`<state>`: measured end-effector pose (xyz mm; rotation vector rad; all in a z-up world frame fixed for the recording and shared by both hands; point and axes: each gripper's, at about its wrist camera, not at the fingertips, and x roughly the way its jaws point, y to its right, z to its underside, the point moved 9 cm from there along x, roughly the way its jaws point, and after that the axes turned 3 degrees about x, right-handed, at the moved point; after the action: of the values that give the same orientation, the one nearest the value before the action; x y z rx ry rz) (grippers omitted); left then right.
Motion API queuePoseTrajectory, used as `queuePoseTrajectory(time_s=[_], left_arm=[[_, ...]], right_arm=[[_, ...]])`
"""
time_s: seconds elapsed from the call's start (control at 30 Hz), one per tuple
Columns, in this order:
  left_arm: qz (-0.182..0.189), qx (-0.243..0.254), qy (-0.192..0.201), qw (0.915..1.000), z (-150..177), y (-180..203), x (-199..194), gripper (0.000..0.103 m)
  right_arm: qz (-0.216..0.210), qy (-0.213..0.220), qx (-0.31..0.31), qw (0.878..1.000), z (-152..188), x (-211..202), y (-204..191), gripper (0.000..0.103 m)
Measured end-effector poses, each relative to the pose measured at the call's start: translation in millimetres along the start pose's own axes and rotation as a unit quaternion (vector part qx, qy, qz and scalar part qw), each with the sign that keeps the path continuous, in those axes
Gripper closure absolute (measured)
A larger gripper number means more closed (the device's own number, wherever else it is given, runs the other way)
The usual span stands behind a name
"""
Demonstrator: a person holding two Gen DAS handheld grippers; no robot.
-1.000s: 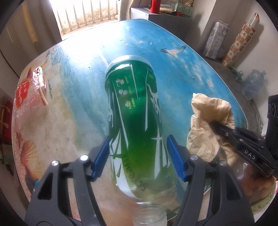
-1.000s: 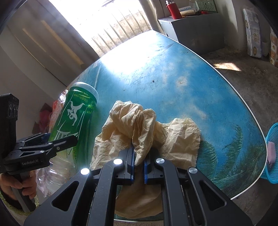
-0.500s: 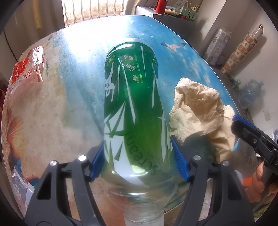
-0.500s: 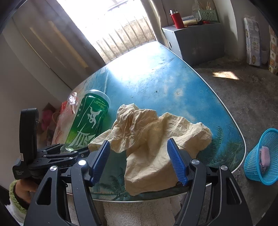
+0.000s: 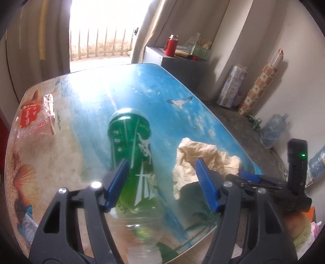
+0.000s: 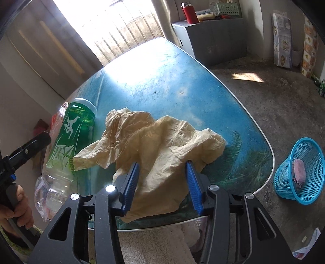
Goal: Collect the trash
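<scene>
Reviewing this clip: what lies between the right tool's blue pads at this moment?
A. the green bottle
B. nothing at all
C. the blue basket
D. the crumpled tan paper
D: in the right wrist view the crumpled tan paper lies on the table between the right tool pads, which stand apart.

My worktop (image 5: pixel 142 85) has a printed beach picture, blue sky with a gull and sand with shells. Behind it a barred window (image 5: pixel 101 36) lets in very bright light, with curtains (image 5: pixel 154 26) at its sides. A grey cabinet (image 6: pixel 213 38) stands by the pale wall and carries a red flask (image 6: pixel 190 12) and a green basket (image 6: pixel 227 9). The floor (image 6: pixel 264 97) is bare grey concrete with one sun patch.
</scene>
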<state>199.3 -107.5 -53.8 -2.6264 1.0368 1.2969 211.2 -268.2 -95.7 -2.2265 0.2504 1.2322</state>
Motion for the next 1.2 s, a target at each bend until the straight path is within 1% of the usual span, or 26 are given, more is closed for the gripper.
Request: queuePoseTrajectory(time_s=[0.03, 0.07, 0.1, 0.17, 0.23, 0.3, 0.37, 0.43, 0.47, 0.53, 0.6, 0.73, 0.8, 0.83, 0.9, 0.97, 1.07, 1.13, 1.2], left_arm=[[0.02, 0.001, -0.005, 0.9998, -1, 8, 2, 0.042], [0.04, 0.0, -0.009, 0.9992, -2, 18, 5, 0.045], [0.059, 0.0, -0.013, 0.9982, -4, 27, 9, 0.048], [0.082, -0.006, -0.028, 0.9963, -5, 41, 24, 0.052], [0.091, -0.024, -0.052, 0.9942, -2, 48, 44, 0.059], [0.087, -0.054, -0.088, 0.9908, 8, 47, 69, 0.07], [0.088, -0.077, -0.111, 0.9869, 18, 47, 86, 0.074], [0.089, -0.086, -0.126, 0.9843, 29, 48, 97, 0.077], [0.095, -0.092, -0.131, 0.9825, 34, 49, 100, 0.078], [0.1, -0.096, -0.126, 0.9822, 37, 50, 100, 0.079], [0.109, -0.105, -0.128, 0.9802, 38, 49, 100, 0.079], [0.132, -0.125, -0.135, 0.974, 42, 43, 98, 0.081], [0.14, -0.131, -0.138, 0.9716, 44, 42, 97, 0.081], [0.144, -0.134, -0.138, 0.9707, 45, 42, 96, 0.081], [0.145, -0.138, -0.14, 0.9699, 47, 41, 94, 0.082], [0.138, -0.135, -0.141, 0.971, 48, 39, 93, 0.083], [0.123, -0.123, -0.14, 0.9747, 48, 37, 87, 0.083], [0.111, -0.115, -0.134, 0.978, 47, 35, 81, 0.083], [0.097, -0.102, -0.119, 0.9829, 41, 33, 72, 0.083]], right_arm=[[0.006, 0.008, -0.002, 1.0, -2, 1, 0, 0.067], [0.015, 0.01, -0.008, 1.0, -3, 2, 0, 0.073], [0.02, 0.008, -0.01, 1.0, -4, 3, 1, 0.078], [0.009, 0.003, 0.003, 1.0, -4, 5, 4, 0.097], [-0.009, -0.001, 0.023, 1.0, -3, 5, 7, 0.098], [-0.025, 0.003, 0.034, 0.999, -3, 1, 9, 0.098], [-0.049, 0.014, 0.041, 0.998, -5, -8, 8, 0.099], [-0.08, 0.025, 0.044, 0.996, -8, -18, 3, 0.099], [-0.096, 0.029, 0.044, 0.994, -10, -23, 0, 0.099], [-0.121, 0.035, 0.041, 0.991, -16, -28, -6, 0.099], [-0.147, 0.033, 0.038, 0.988, -22, -28, -13, 0.099], [-0.195, 0.019, 0.017, 0.98, -35, -17, -33, 0.099], [-0.214, -0.002, 0.001, 0.977, -37, -6, -46, 0.099], [-0.219, -0.011, -0.003, 0.976, -37, 1, -51, 0.099], [-0.226, -0.043, -0.012, 0.973, -35, 18, -60, 0.099], [-0.215, -0.073, -0.018, 0.974, -32, 36, -65, 0.099], [-0.208, -0.103, -0.022, 0.972, -27, 54, -68, 0.099], [-0.211, -0.112, -0.022, 0.971, -26, 58, -69, 0.1], [-0.21, -0.118, -0.02, 0.97, -25, 60, -71, 0.101]])
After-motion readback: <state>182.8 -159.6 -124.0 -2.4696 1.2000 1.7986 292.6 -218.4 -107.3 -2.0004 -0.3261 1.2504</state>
